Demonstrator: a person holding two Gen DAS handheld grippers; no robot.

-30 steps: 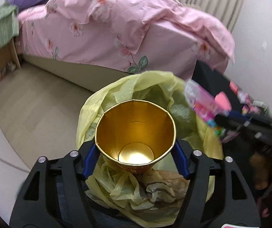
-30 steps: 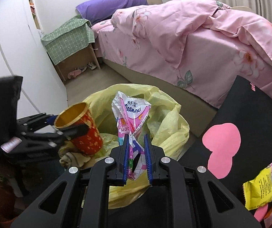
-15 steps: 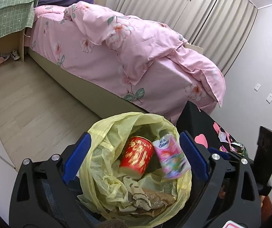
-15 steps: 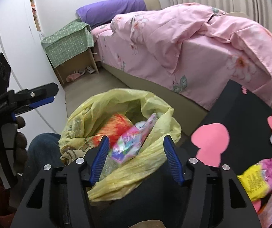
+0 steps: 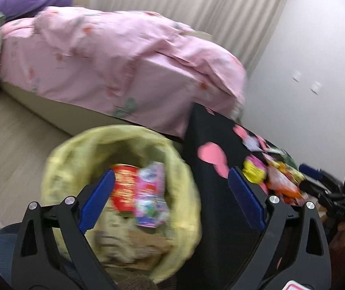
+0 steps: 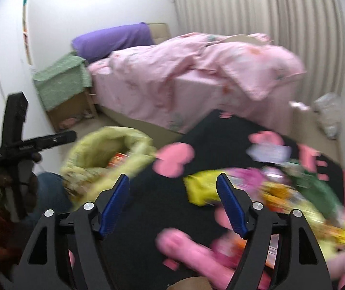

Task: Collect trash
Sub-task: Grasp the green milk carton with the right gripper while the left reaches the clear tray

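Bag (image 5: 59,169) yellow, contents blurred | left gripper (image 5: 170,198) fingers apart, empty | right gripper (image 6: 173,204) fingers just opening, empty

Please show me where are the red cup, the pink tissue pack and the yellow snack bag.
red cup (image 5: 124,188): left wrist view, on its red printed side, inside the bag.
pink tissue pack (image 5: 149,198): left wrist view, middle of the wrapper.
yellow snack bag (image 6: 200,188): right wrist view, its yellow face.
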